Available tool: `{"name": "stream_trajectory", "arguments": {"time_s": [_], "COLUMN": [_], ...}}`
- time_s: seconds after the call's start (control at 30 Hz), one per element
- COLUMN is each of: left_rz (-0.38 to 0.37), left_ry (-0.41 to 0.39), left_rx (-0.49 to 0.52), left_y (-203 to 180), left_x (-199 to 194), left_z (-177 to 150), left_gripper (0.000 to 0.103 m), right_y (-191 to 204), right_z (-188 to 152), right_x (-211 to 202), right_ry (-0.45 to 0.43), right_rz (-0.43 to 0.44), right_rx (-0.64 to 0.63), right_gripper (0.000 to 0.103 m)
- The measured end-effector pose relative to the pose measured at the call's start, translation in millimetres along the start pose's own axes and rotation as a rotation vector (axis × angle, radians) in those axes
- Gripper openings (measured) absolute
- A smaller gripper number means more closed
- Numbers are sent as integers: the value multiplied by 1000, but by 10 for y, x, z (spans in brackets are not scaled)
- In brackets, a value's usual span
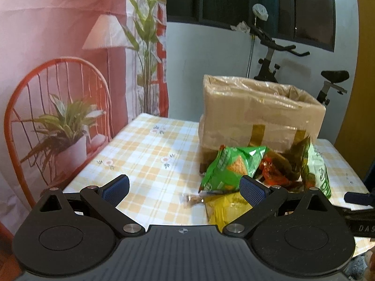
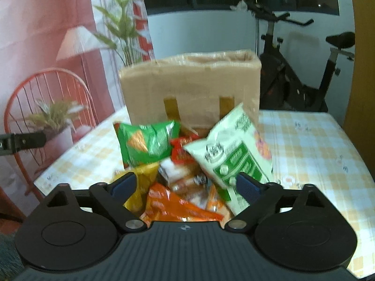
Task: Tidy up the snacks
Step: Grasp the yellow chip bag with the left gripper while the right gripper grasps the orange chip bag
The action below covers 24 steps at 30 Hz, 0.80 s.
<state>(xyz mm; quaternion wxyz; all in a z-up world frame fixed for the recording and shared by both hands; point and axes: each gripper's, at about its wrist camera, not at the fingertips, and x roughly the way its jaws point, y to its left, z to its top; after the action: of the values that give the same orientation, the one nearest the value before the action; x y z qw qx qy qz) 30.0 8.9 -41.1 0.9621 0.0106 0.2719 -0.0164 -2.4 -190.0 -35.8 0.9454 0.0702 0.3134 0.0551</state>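
Snacks, left view: snack pile (image 1: 264, 175) lies on the table (image 1: 150, 154), just past the right finger and touching the front of the cardboard box (image 1: 260, 112).
Left fingers: left gripper (image 1: 185, 188) has its fingers spread wide, nothing between them but bare table and a small clear-wrapped sweet (image 1: 191, 199).
Nearest bags, left view: yellow packet (image 1: 225, 208) sits right under the right finger; green chip bag (image 1: 230, 166) lies just beyond that finger's tip.
Only this view shows: the top of the box is open, with plastic lining inside, so bags can drop in from above. The tip of the other gripper peeks in at the far right edge.
Snacks, right view: the pile sits straight ahead between the fingers, with the box behind it.
Right fingers: right gripper (image 2: 185, 183) has its fingers spread, holding nothing. The white and green bag (image 2: 234, 157) leans by the right finger, maybe touching it; blur makes it hard to tell.
Only this view shows: orange packets (image 2: 178, 206) and small brown-wrapped snacks (image 2: 185, 178) low between the fingers, hidden in the left view. This picture is blurry.
How the bags will handle: I think they are light, puffy and crinkly. The shiny wrap looks slippery, and chips inside would break if squeezed hard.
Where to take hold: best guess is the flat sealed edge at the top of a bag, pinched gently, one bag at a time.
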Motion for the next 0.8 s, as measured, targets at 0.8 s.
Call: {"name": "stream_trajectory", "arguments": {"time_s": [0.8], "left_rz": [-77], "left_ry": [69], "left_rx": [-7], "left_y": [91], "left_x": [612], "left_z": [-2], "left_gripper": [98], "right_y": [-127], "right_z": [-368], "right_x": [869], "right_ry": [272], "right_rz": [98], "right_rx": [127], "right_gripper": [67]}}
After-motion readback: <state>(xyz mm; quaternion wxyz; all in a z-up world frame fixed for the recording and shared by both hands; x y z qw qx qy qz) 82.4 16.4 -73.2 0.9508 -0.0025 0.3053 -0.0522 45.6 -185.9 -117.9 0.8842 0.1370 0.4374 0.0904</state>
